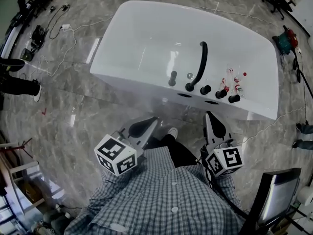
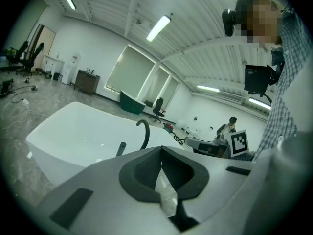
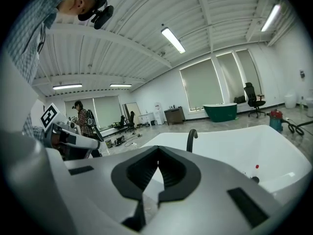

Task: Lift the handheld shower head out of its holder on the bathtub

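The white bathtub (image 1: 146,43) lies ahead of me on the marble floor. On its near rim a dark grey handheld shower head (image 1: 172,78) stands upright in its holder, left of the curved black spout (image 1: 201,62) and the black knobs (image 1: 205,89). The left gripper view shows the shower head (image 2: 121,148) and the spout (image 2: 144,131) beyond the jaws. My left gripper (image 1: 146,125) (image 2: 161,148) is shut and empty, close to my body and short of the tub. My right gripper (image 1: 211,117) (image 3: 158,150) is likewise shut and empty, pointing at the tub's knob side.
Small red-capped items (image 1: 234,80) sit on the rim right of the knobs. Cables (image 1: 54,28) trail across the floor at the left, near someone's shoes (image 1: 19,84). A dark screen (image 1: 276,195) stands at my lower right. A green tub (image 3: 220,111) and a person (image 3: 80,114) are far off.
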The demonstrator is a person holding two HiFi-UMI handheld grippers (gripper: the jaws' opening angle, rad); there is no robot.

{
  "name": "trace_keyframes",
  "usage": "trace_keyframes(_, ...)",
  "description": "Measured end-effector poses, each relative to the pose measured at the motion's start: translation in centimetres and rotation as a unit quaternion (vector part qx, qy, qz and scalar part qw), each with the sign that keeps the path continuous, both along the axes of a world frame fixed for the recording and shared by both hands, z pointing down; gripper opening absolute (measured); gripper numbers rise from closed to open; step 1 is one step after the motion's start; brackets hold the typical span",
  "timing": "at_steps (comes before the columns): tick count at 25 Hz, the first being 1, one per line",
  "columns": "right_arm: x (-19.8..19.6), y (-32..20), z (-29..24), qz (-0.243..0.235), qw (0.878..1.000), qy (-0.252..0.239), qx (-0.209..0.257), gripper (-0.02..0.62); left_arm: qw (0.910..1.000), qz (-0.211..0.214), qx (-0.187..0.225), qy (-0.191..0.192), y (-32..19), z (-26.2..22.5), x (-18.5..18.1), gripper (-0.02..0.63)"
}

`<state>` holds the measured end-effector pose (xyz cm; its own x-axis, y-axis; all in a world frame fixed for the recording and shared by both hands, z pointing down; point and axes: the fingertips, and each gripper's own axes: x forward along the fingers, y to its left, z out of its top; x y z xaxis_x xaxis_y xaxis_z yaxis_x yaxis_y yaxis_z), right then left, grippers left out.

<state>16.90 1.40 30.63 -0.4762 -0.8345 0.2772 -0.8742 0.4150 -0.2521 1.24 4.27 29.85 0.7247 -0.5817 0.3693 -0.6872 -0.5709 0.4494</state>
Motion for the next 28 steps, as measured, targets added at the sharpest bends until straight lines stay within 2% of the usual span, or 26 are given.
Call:
trace_keyframes(7, -2.1, -2.3, 0.9, -0.014, 1.000, 0.009, -0.004, 0.015, 0.9998, -0.005, -0.021, -0.005, -2.3, 1.7, -2.1, 0.009)
trace_keyframes(11, -2.8, -3.2, 1.2, -0.004, 1.000, 0.023, -0.011, 0.015, 0.9994, 0.019, -0.030, -0.001, -4.3, 2.5, -2.4, 0.009)
trace_keyframes(20, -5.7, -6.8, 1.1, 0.025, 0.999, 0.033, -0.018, 0.015, 0.9973, 0.069, -0.023, -0.006, -9.6, 3.6, -4.3, 0.009)
trace_keyframes(25, -7.4, -8.6, 1.8, 0.035, 0.998, 0.035, -0.030, 0.015, 0.9966, 0.081, -0.006, -0.013, -12.4, 4.4, -5.0, 0.009)
trace_keyframes(28, -8.4, -9.1, 3.0, 0.039, 0.998, 0.034, -0.045, 0.015, 0.9963, 0.077, 0.023, -0.031, -13.9, 5.1, -5.5, 0.009)
